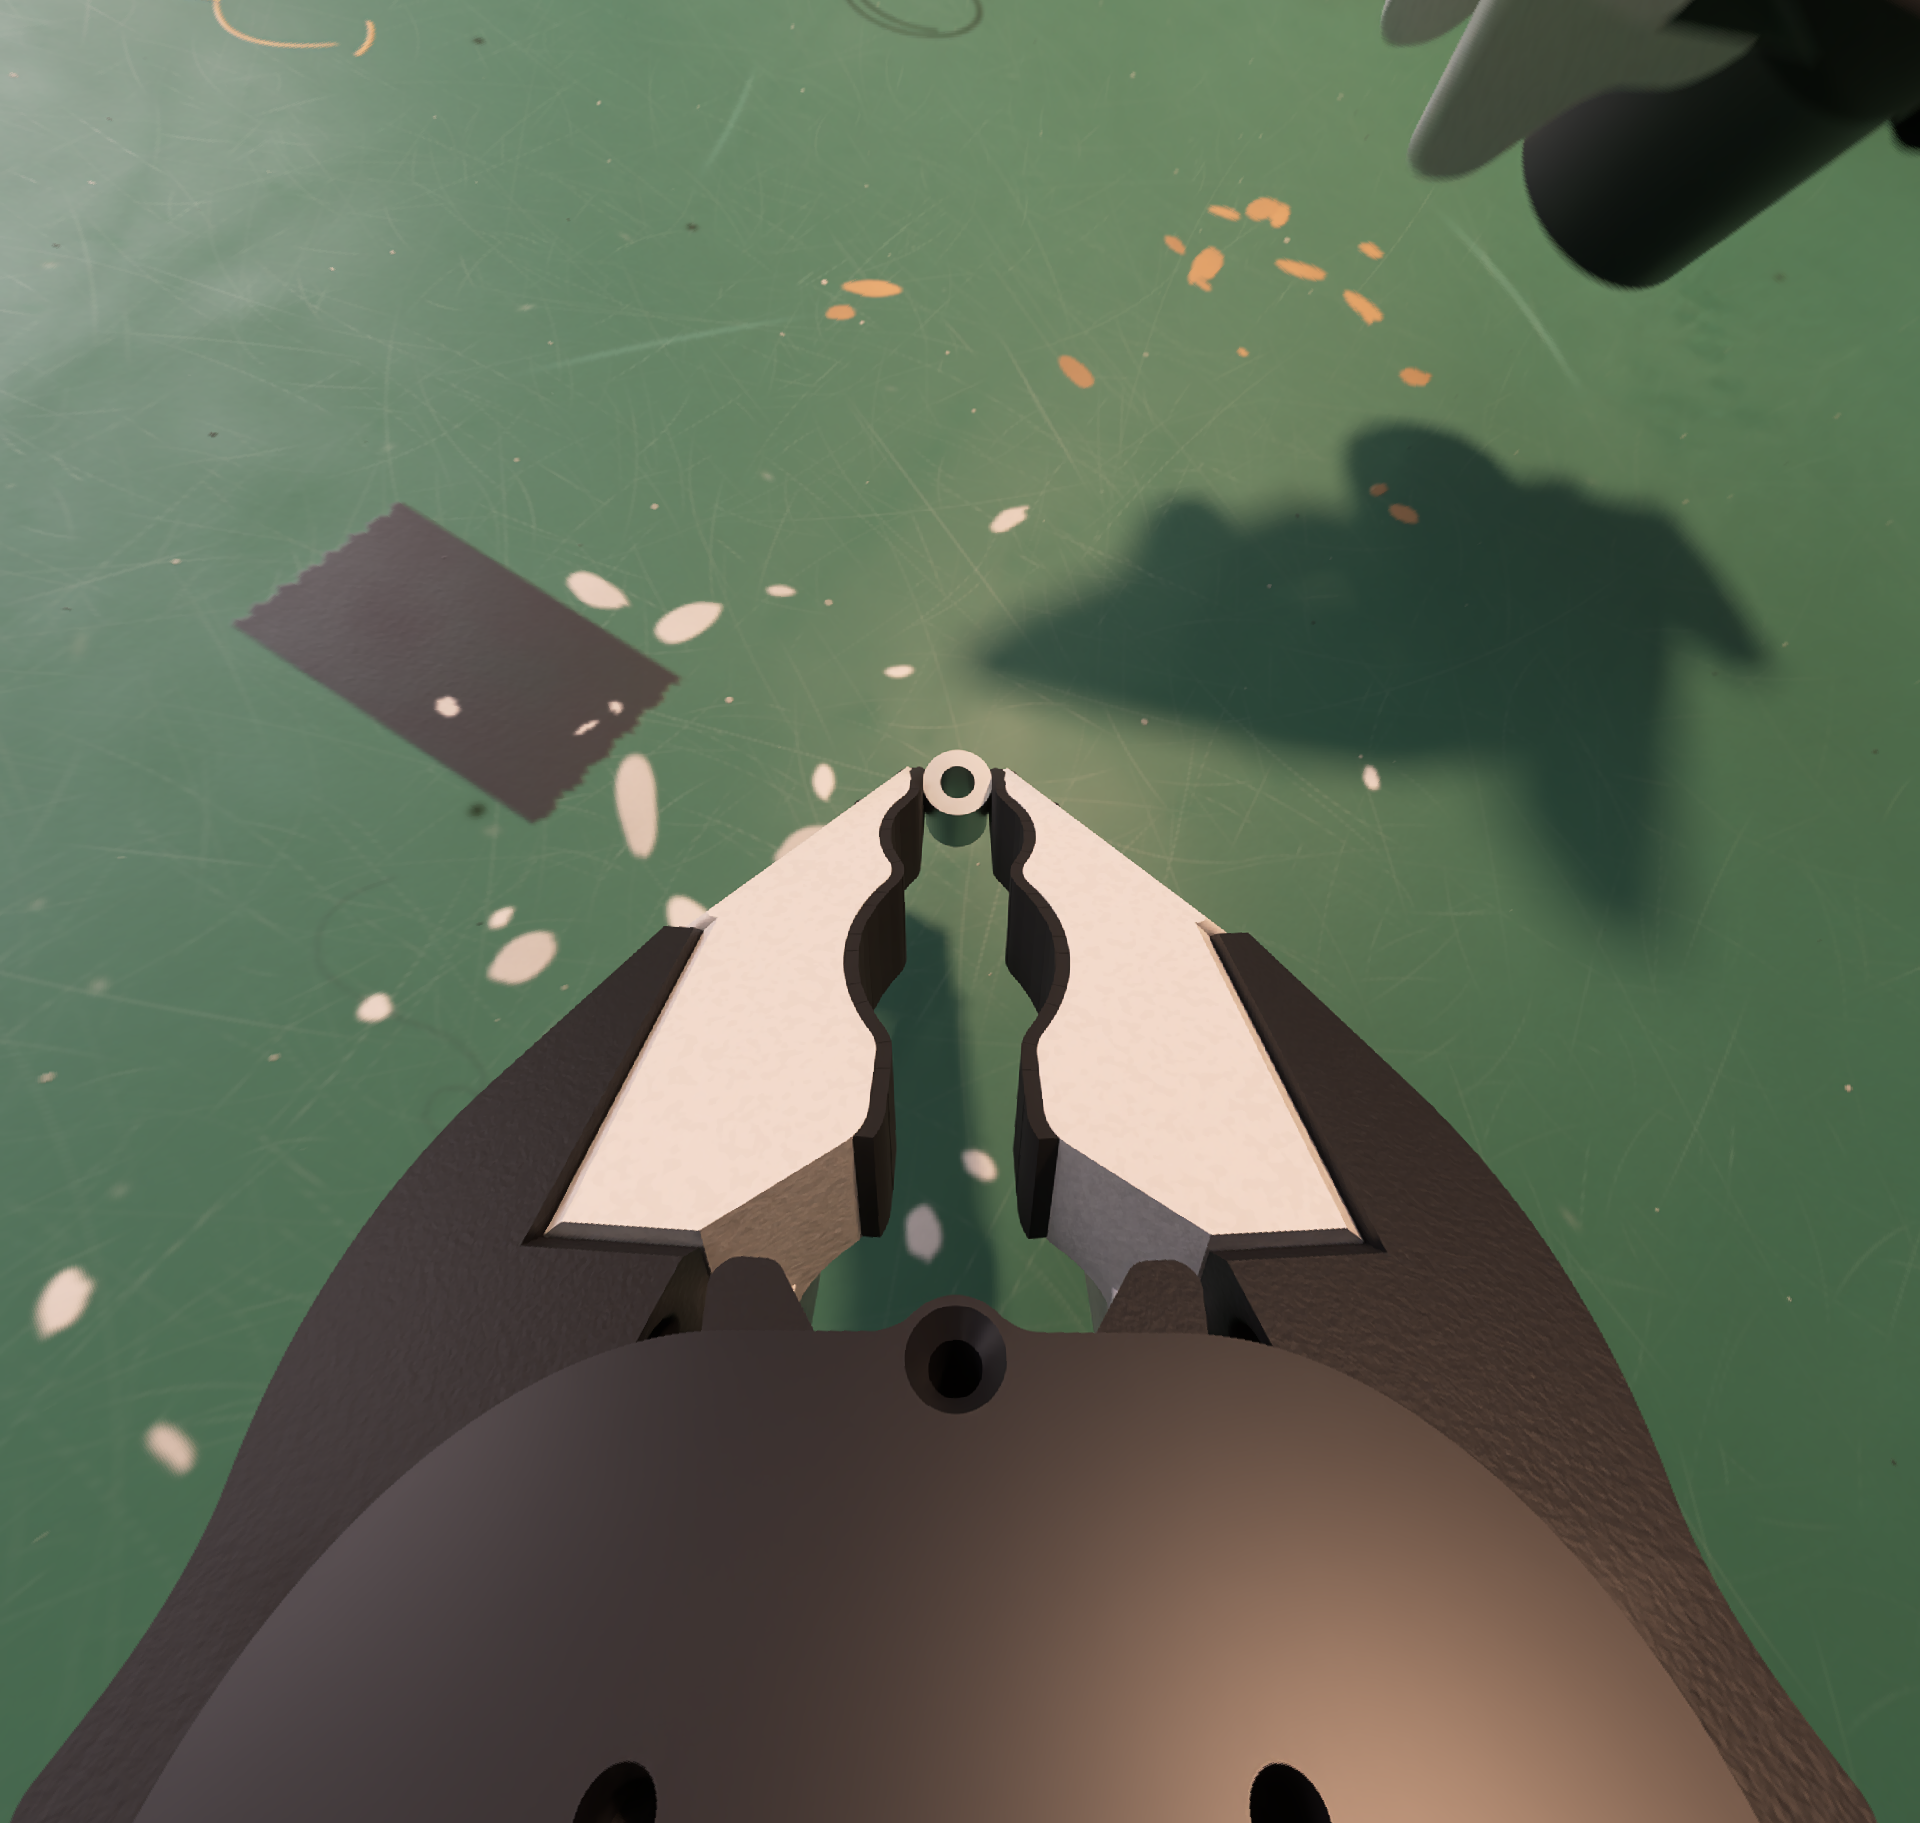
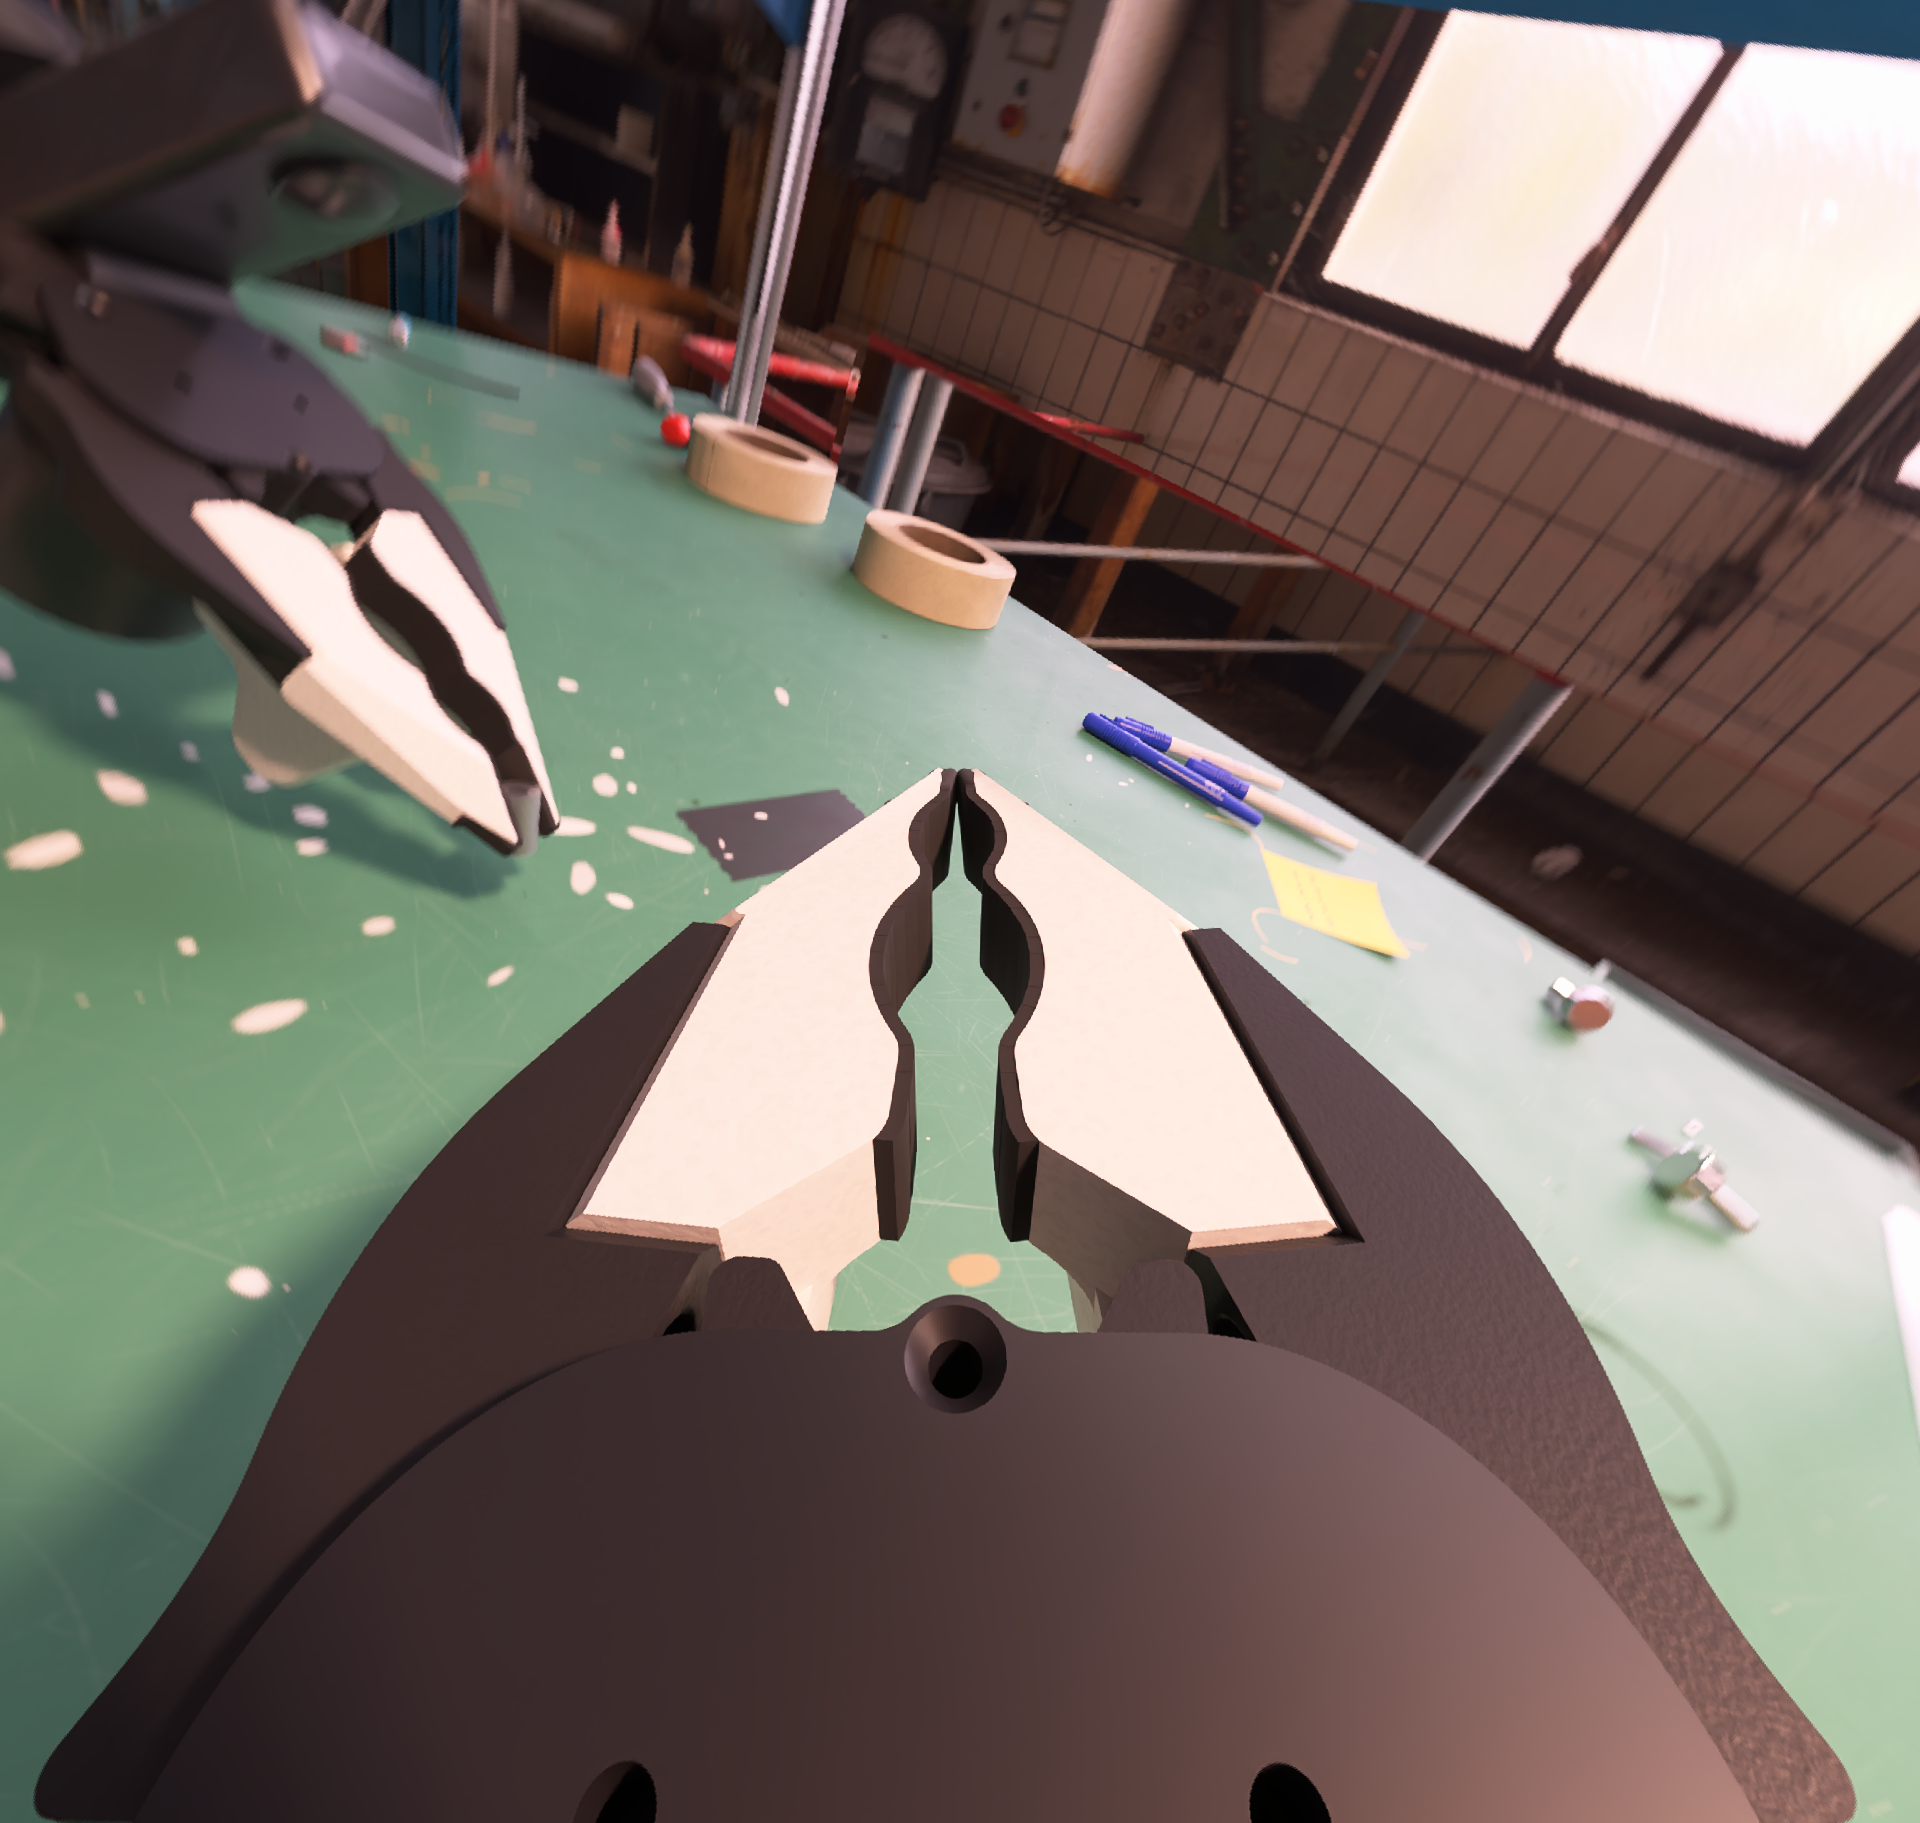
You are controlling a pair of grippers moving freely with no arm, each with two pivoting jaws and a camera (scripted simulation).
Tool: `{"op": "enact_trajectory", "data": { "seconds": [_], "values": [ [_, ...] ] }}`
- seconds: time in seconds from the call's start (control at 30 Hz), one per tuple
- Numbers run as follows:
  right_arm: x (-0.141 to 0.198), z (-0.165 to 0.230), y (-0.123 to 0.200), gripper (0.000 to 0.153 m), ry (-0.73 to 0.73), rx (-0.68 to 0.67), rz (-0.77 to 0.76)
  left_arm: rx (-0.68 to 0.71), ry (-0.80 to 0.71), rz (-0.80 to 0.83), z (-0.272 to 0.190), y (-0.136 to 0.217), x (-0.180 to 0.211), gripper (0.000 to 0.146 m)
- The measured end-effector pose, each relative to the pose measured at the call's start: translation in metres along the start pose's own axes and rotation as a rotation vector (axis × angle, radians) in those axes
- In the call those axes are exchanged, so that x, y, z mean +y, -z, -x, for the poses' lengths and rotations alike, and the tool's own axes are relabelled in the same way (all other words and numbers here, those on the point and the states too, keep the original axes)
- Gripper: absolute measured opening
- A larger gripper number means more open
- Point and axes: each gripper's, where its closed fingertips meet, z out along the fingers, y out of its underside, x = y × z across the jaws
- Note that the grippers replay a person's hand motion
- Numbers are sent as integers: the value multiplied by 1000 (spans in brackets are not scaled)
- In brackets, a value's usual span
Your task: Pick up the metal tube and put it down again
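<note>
One green workbench, scratched, flecked with white and orange paint. Two grippers: left gripper, jaws clamped at the very tips on the metal tube, held upright above the bench surface; right gripper, jaws together, nothing between them, apart from the left. Two rolls of masking tape near the far edge. One black patch. One yellow note. Several blue pens beside the note.
</note>
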Motion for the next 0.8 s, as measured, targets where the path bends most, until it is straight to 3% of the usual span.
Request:
{"op": "enact_trajectory", "data": {
  "seconds": [0.17, 0.23, 0.5, 0.63, 0.8],
  "values": [
    [1, 55, -24, 0, 448, -55, 48, -55, -42, 27, 5, -4, 7, 12],
    [4, 71, -37, 0, 565, -45, 77, -37, -30, 47, 4, -6, 10, 12],
    [26, 92, -66, 0, 637, -16, 288, -36, 10, 60, 6, -6, 14, 12],
    [31, 96, -68, 0, 727, -1, 323, -39, 7, 65, 7, -6, 16, 12],
    [36, 96, -67, 0, 719, -15, 349, -29, 21, 66, 7, -6, 16, 12]
  ]
}}
